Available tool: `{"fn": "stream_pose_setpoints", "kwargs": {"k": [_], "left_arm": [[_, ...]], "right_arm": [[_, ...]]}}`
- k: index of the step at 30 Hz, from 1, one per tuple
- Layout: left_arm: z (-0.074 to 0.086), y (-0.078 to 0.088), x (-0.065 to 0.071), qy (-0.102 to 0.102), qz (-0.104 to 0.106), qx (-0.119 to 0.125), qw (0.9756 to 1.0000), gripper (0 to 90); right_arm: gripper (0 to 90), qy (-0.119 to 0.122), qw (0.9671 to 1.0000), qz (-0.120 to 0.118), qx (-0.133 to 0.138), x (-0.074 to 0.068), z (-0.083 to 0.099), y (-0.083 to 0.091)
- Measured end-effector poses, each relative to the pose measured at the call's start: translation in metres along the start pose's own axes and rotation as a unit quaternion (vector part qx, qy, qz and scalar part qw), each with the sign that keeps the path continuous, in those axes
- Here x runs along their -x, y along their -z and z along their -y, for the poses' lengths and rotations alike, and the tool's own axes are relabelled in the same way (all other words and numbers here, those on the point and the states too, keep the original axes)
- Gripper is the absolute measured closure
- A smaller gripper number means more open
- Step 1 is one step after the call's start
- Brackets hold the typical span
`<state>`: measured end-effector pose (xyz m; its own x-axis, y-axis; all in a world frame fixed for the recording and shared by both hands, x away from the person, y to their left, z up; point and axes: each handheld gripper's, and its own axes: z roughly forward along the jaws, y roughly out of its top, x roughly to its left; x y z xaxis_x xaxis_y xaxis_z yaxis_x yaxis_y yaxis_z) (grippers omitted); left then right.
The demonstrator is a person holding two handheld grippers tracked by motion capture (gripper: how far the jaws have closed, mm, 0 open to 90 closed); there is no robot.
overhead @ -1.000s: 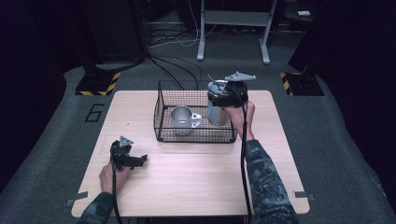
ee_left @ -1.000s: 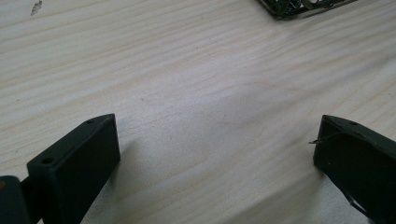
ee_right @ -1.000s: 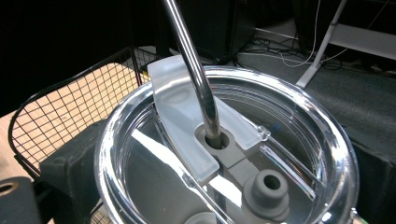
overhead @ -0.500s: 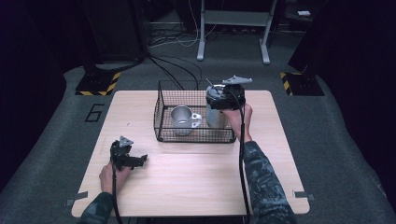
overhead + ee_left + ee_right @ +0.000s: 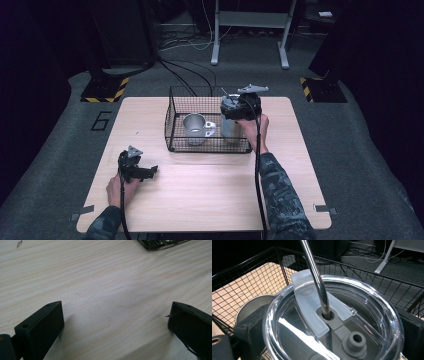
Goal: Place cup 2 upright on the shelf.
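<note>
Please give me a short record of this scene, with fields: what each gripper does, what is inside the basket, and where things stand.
right gripper: jaws shut on the tumbler, at the basket's right end
tumbler: clear lid, metal straw through the lid's hole
basket: black wire, on the table's far half
mug: metal, upright, inside the basket, left of the tumbler
left gripper: jaws open, holding nothing, low over bare wood
table: light wood
</note>
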<state>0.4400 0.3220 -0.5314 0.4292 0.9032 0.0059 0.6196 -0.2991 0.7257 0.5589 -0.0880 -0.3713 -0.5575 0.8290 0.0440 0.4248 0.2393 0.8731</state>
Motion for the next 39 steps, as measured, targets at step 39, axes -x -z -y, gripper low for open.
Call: {"fn": "stream_pose_setpoints", "kwargs": {"k": [39], "left_arm": [[0.0,0.001,0.0,-0.002,0.001,-0.006,1.0,0.4]], "right_arm": [[3.6,-0.008,0.9993,0.003,-0.037,0.004,0.016,-0.024]]}}
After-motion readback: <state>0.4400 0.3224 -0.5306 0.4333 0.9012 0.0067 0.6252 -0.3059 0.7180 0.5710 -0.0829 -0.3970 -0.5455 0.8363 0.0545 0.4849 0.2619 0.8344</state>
